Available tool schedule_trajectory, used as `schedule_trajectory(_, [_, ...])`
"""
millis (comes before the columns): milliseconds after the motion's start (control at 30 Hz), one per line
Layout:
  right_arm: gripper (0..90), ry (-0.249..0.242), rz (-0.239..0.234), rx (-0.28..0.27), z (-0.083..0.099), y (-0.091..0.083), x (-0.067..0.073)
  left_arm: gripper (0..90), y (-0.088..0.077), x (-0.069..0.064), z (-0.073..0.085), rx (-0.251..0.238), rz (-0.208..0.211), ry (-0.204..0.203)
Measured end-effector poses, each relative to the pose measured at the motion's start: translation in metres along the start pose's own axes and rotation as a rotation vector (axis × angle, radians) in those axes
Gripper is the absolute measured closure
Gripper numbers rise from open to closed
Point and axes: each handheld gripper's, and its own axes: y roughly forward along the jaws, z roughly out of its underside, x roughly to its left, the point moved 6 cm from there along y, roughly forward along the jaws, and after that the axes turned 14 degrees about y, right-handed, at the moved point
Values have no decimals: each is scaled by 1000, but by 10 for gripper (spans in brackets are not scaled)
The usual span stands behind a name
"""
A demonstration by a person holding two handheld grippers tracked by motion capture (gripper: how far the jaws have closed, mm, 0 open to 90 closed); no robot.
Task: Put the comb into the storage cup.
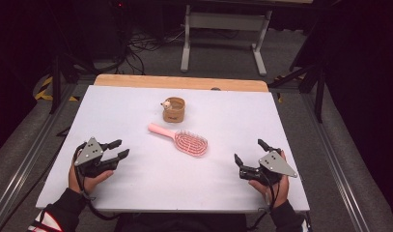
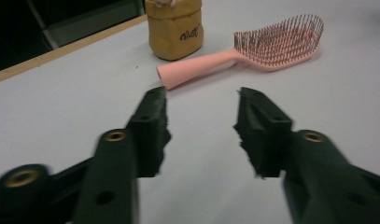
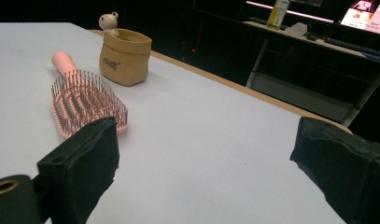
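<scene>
Pink hairbrush lies on the white surface between two empty hand-held grippers.

The brush rests bristles up near the middle of the surface, its handle pointing far-left toward a small tan pouch that stands just beyond it, apart from it. The left hand-held gripper sits at the near left, jaws apart with nothing between them, aimed at the handle tip, near but not touching. The right hand-held gripper sits at the near right, jaws spread wide and empty, with the brush head a little to its left, clear of it.
</scene>
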Motion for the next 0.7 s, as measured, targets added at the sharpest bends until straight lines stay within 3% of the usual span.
schedule_trajectory(67, [76, -3, 2, 12, 3, 2, 1, 772, 9, 4, -7, 0, 19, -6])
schedule_trajectory(100, [76, -3, 2, 12, 3, 2, 1, 772, 12, 5, -10, 0, 23, -4])
schedule_trajectory(133, [77, 6, 5, 17, 4, 3, 0, 852, 21, 8, -18, 0, 29, 12])
schedule_trajectory(200, [81, 6, 11, 21, 4, 4, -1, 898, 30, 10, -24, -1, 41, 30])
schedule_trajectory(233, [81, 6, 11, 21, 4, 4, -1, 899, 30, 10, -24, -1, 41, 30])
schedule_trajectory(400, [84, 9, 14, 28, 6, 4, -2, 900, 63, 20, -40, 27, 41, 43])
schedule_trajectory(500, [89, 0, 13, 35, 7, 5, -2, 900, 74, 24, -43, 33, 46, 30])
schedule_trajectory(700, [96, -4, 13, 53, 12, 7, -3, 900, 107, 30, -39, 97, 38, 4])
